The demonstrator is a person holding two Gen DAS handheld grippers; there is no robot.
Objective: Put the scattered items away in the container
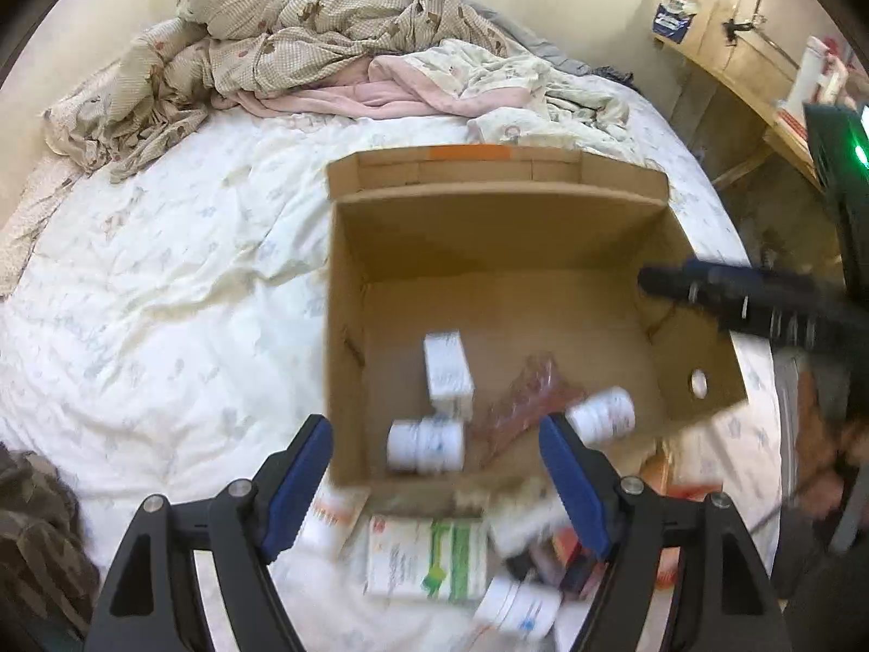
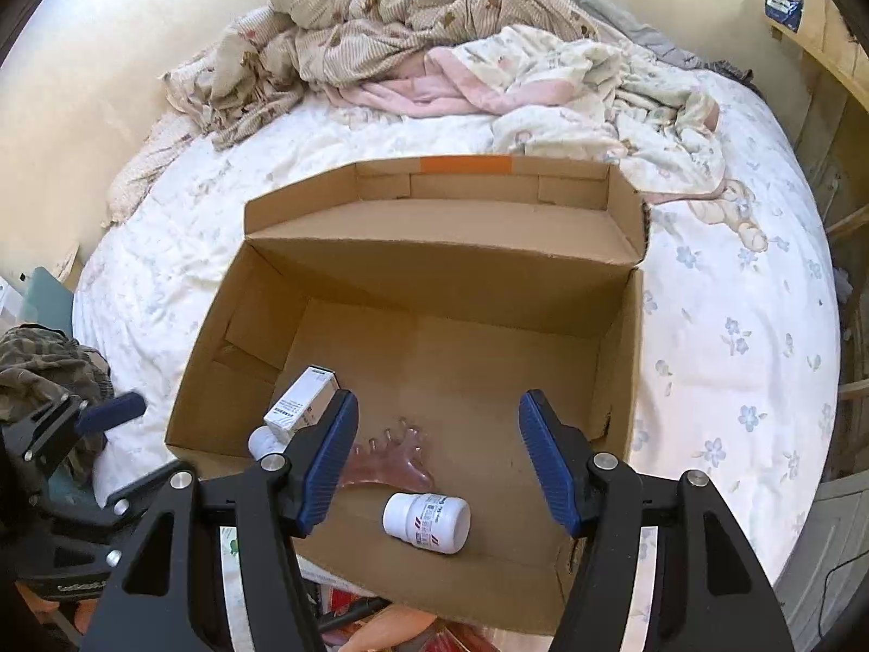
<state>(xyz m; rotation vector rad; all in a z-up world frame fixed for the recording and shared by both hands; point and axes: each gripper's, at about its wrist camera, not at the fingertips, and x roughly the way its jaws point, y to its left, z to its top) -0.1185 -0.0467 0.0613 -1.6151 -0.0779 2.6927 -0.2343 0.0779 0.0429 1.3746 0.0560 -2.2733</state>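
Both grippers empty, jaws spread, nothing between the pads. Left gripper [image 1: 434,483] hangs over the near wall of the cardboard box [image 1: 347,326]; right gripper [image 2: 437,462] sits over the box's near-right interior.

Already in the box: 1 white carton [image 1: 448,375], 2 white pill bottles, one at [image 1: 426,443] and one at [image 1: 603,414], and 1 pink translucent plastic piece [image 1: 521,407].

Risks:
- The box sits on a soft duvet [image 1: 163,299], so a gripper knocking the near wall could tip or slide it and spill what's inside.
- The leftover pile is tight against the box's outer near wall at 6 o'clock. A wide approach may catch 2 items at once or snag the cardboard edge.
- Round bottles will likely roll on the bedding if only nudged.
- The 2 grippers are close together; reaching into the same pile could make them collide.

Still outside, left wrist view: green-and-white medicine box [image 1: 429,559] directly below the left jaws at 6 o'clock, another white bottle [image 1: 516,608] at 5 o'clock, a smaller carton [image 1: 331,516] just by the left pad at 7 o'clock, and red and dark bits near the right pad, too blurred to name. No pad touches any of them.
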